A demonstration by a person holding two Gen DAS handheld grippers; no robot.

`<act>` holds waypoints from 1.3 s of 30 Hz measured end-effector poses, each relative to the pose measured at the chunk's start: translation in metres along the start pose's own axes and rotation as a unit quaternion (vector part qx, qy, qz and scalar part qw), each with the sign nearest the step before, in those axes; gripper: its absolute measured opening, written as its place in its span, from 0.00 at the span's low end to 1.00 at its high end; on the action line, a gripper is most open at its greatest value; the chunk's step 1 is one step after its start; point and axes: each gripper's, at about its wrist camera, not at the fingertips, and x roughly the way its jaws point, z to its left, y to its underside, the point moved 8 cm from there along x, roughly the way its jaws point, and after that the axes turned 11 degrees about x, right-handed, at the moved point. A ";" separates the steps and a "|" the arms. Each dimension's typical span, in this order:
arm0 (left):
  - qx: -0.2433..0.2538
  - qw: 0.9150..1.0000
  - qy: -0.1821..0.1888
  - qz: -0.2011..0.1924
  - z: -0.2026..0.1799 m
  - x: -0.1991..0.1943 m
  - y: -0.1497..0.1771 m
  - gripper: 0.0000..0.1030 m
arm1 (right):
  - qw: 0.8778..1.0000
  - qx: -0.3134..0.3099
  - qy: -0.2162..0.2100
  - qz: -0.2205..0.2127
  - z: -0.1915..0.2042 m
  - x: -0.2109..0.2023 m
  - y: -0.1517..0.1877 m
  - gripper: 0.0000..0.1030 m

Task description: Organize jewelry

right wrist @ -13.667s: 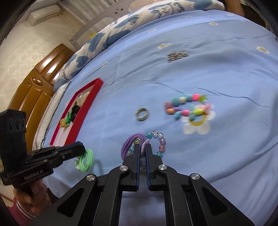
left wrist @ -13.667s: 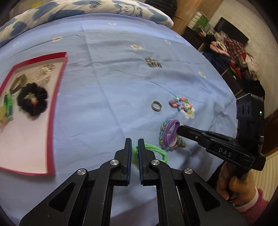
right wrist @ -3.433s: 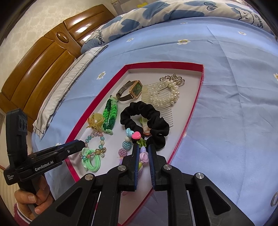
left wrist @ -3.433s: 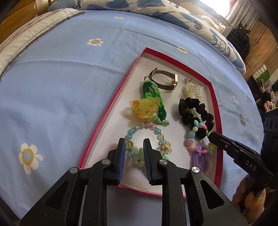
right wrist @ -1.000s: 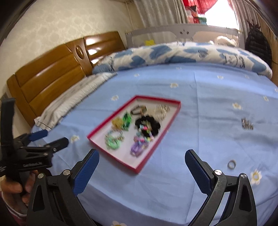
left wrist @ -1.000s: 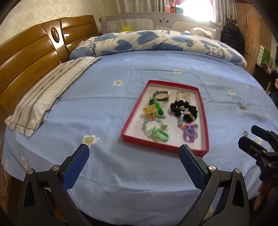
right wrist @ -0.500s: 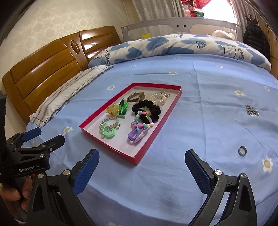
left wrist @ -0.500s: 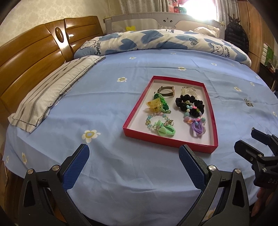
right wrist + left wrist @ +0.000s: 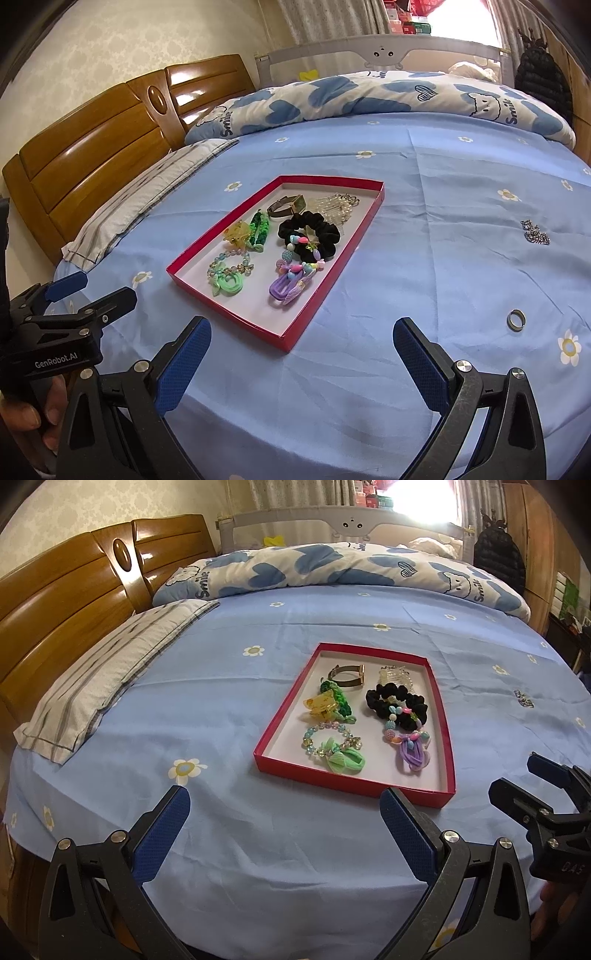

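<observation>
A red-rimmed tray [image 9: 280, 716] [image 9: 334, 275] lies on the blue bedsheet. It holds a watch, a pearl comb, a black scrunchie [image 9: 397, 701], a green braided band, a yellow claw clip, a beaded bracelet with a green hair tie [image 9: 345, 760] [image 9: 229, 284] and a purple hair tie [image 9: 412, 755] [image 9: 286, 288]. A metal ring [image 9: 516, 319] and a silver chain piece [image 9: 535, 232] [image 9: 523, 698] lie on the sheet right of the tray. My left gripper [image 9: 282, 821] [image 9: 88, 291] is wide open and empty, short of the tray's near edge. My right gripper [image 9: 302, 345] [image 9: 524, 782] is wide open and empty too.
A striped pillow [image 9: 107, 675] lies at the left by the wooden headboard [image 9: 55, 602]. A blue-and-white quilt [image 9: 332, 568] is bunched along the far side. The bed's near edge runs just under both grippers.
Both grippers have come a little closer to the tray and the bed; the tray looks larger. Both stay wide open. Nothing on the bed has moved.
</observation>
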 end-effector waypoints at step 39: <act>0.007 1.000 0.001 -0.007 -0.005 -0.002 -0.003 1.00 | 1.000 -0.006 -0.010 -0.011 0.010 -0.006 -0.007 0.97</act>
